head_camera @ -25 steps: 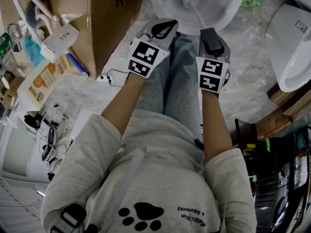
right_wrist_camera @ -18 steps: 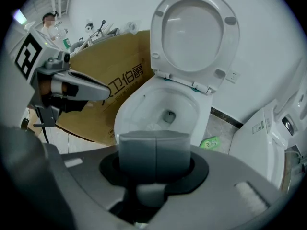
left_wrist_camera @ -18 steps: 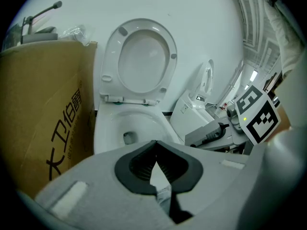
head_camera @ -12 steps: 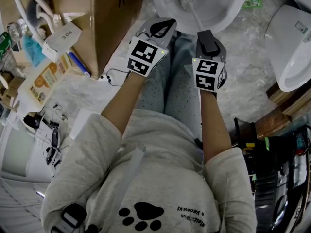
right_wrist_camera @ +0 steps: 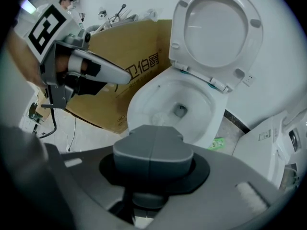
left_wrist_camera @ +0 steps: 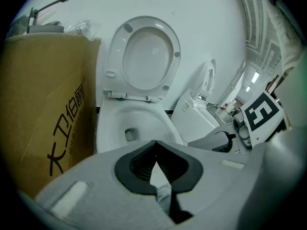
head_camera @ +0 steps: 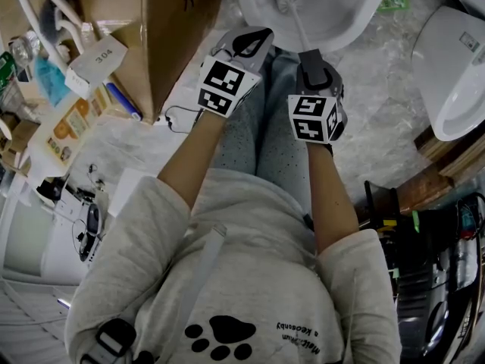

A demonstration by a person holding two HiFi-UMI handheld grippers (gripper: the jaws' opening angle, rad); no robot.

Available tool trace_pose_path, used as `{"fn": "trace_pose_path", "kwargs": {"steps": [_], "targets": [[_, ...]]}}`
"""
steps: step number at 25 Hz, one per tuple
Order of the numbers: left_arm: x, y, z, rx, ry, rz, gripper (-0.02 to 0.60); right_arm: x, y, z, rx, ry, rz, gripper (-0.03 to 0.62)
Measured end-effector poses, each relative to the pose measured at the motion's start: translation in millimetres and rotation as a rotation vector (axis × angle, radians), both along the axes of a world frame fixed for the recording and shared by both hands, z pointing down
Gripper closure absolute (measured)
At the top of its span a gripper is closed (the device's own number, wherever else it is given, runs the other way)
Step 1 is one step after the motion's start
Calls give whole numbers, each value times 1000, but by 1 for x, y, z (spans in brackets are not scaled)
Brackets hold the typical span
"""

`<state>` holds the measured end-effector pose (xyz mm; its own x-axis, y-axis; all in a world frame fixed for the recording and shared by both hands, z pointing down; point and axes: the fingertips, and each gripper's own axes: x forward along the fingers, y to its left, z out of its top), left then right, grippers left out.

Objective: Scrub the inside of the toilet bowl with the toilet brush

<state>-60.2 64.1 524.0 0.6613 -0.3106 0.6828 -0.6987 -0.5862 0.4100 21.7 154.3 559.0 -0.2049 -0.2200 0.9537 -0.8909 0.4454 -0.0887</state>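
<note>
In the head view, the right gripper (head_camera: 309, 54) has its jaws clamped on the handle of the toilet brush (head_camera: 295, 26). The handle runs straight out ahead of the jaws, and its bristle head lies inside the toilet bowl (head_camera: 356, 20). The left gripper (head_camera: 254, 41) is just beside the right one, on its left. Its jaws are closed tip to tip on nothing, short of the bowl's near rim. A cardboard box (head_camera: 170, 29) stands to the left of those jaws, and a second toilet (head_camera: 455, 74) sits well to the right of the right gripper's jaws. In the left gripper view, the dark pads meet at their tips with only a narrow empty gap behind them. The toilet bowl (left_wrist_camera: 111, 123) lies directly beyond the jaws with its raised seat (left_wrist_camera: 146, 56) above it. The cardboard box (left_wrist_camera: 43, 104) is to the left of the jaws, and the right gripper's marker cube (left_wrist_camera: 263, 116) is to their right. In the right gripper view, the two jaw blocks are pressed together along a centre seam, and they hide the handle. The toilet bowl (right_wrist_camera: 139, 103) opens just ahead of and above the jaws, with the pale brush head faintly visible against its near inner wall. The left gripper (right_wrist_camera: 125, 78) reaches in from the upper left of the jaws, in front of the cardboard box (right_wrist_camera: 144, 49). A small green packet (right_wrist_camera: 218, 143) lies on the floor to the right of the bowl.
</note>
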Motion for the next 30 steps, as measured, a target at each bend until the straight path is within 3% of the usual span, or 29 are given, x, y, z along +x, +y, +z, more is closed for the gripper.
{"fn": "trace_pose_path", "kwargs": {"steps": [30], "targets": [[-6,-16,7,-22,-24,17,578,-20,-47,-9,-1,-110,84,441]]}}
